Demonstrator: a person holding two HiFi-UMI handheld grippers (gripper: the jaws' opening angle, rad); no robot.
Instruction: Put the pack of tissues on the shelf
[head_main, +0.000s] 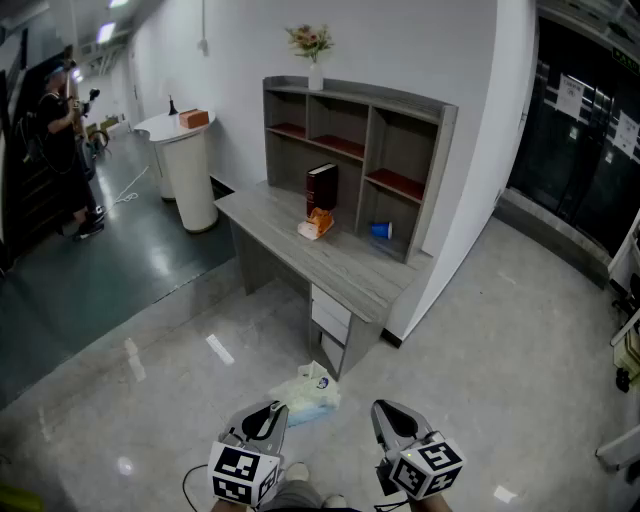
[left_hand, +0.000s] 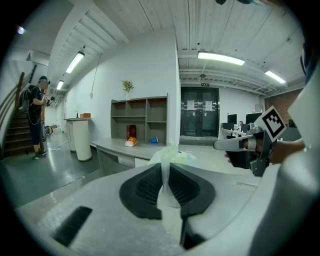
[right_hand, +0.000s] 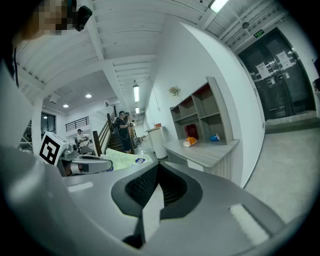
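Observation:
The pack of tissues (head_main: 310, 394), a pale green and white plastic pack with a blue mark, hangs low over the floor in front of the desk. My left gripper (head_main: 272, 412) is shut on its thin plastic edge; in the left gripper view the wrapper (left_hand: 172, 156) rises from between the closed jaws of the left gripper (left_hand: 167, 169). My right gripper (head_main: 386, 412) is beside it on the right, shut with nothing held, as the right gripper view also shows (right_hand: 157, 168). The grey shelf (head_main: 372, 152) stands on the desk (head_main: 345, 275), some way ahead.
On the desk lie a dark red box (head_main: 321, 188), an orange packet (head_main: 317, 224) and a blue cup (head_main: 381, 231). A vase of flowers (head_main: 313, 50) tops the shelf. A white round stand (head_main: 187, 170) is to the left, with a person (head_main: 62, 130) beyond it.

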